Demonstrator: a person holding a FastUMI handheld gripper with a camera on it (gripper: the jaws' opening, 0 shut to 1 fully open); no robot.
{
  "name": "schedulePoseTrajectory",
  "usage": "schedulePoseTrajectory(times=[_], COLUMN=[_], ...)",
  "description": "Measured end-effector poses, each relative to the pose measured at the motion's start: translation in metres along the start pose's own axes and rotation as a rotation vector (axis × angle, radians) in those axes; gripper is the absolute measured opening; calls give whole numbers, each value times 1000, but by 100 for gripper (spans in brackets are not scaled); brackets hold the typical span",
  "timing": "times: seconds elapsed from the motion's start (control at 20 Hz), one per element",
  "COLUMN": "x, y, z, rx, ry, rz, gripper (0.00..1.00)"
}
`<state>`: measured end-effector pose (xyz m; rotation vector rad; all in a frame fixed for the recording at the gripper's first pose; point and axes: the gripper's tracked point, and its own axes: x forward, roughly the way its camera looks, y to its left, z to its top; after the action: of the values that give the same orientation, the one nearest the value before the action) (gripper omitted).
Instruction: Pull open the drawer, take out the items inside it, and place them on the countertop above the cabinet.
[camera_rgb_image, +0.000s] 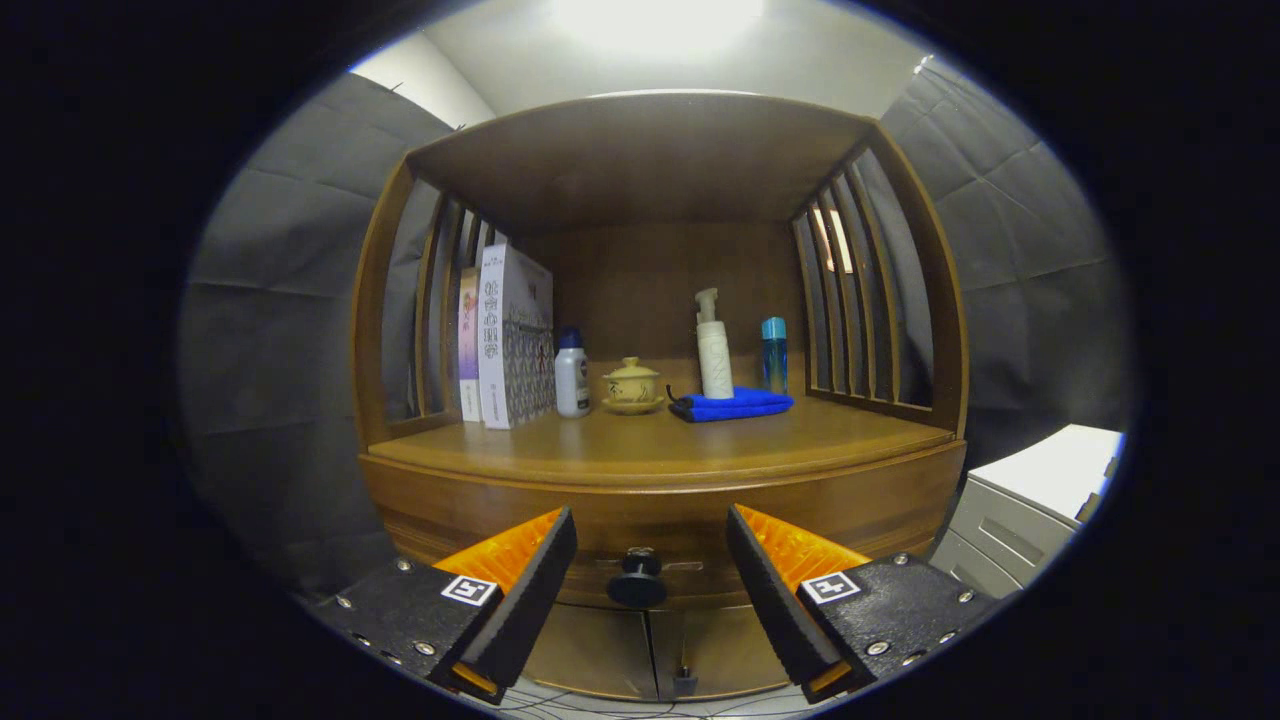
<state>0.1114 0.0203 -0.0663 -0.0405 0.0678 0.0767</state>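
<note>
While hand-held gripper (651, 560) gapes wide, drawer knob (637, 580) between fingers, untouched, drawer closed

the gripper (650, 560) was level, its fingers (525, 590) spread wide apart, gripping nothing; both seemed about evenly angled, though the fisheye bent their lines.
</note>
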Motion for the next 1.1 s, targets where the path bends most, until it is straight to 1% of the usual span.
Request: schedulePoseTrajectory(times=[0.15,0.25,0.4,0.65,0.9,1.0,1.1], x=[4,10,19,26,31,31,33], y=[3,2,4,5,11,11,11], z=[-9,-18,-32,-46,-54,-55,-55], rx=[11,15,20,-1,1,-3,-8], ry=[31,48,84,111,129,126,123], rz=[0,-5,5,10,30,30,31], gripper=[95,92,83,75,55,50,49])
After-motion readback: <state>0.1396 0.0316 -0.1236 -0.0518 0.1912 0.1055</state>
